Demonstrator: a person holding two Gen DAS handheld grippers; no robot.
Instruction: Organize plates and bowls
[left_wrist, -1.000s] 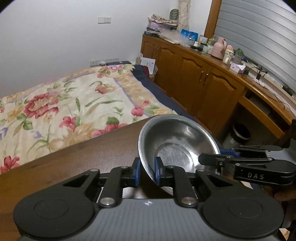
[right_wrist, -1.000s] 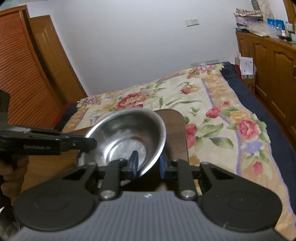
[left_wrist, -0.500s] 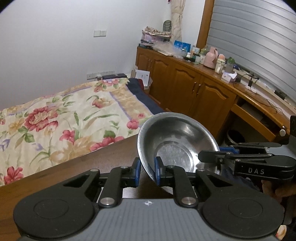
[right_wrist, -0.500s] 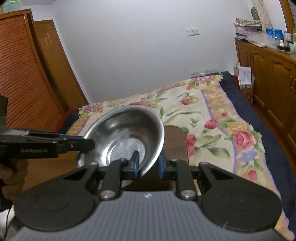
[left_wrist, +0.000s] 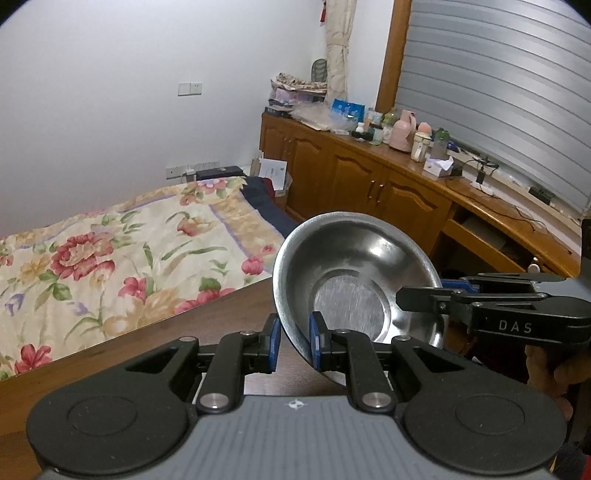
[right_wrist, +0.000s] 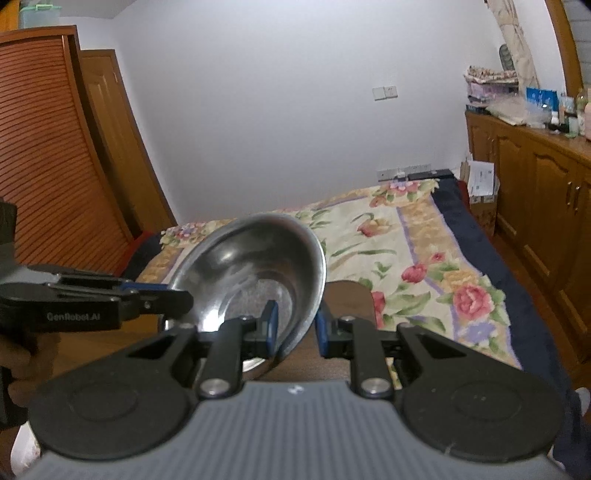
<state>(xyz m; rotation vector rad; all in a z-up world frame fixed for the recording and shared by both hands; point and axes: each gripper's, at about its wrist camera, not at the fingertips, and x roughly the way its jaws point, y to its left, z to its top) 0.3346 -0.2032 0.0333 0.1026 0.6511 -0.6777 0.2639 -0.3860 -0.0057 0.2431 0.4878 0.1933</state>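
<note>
Carrying a steel bowl (left_wrist: 354, 273) two-handed, lifted clear of the brown counter (left_wrist: 147, 343). Left gripper (left_wrist: 293, 341) clamping the bowl's near rim at lower centre of its view; right gripper (right_wrist: 295, 326) clamping the opposite rim, bowl tilted toward lower left of that frame. Each gripper also showing at the other view's edge, pinching the far rim. Likely mid-transfer toward a stacking spot, none in view. Next move: holding both grips level, finding a landing place, lowering before releasing.

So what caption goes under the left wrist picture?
Two tools, left and right, grip a shiny metal bowl above a wooden table.
</note>
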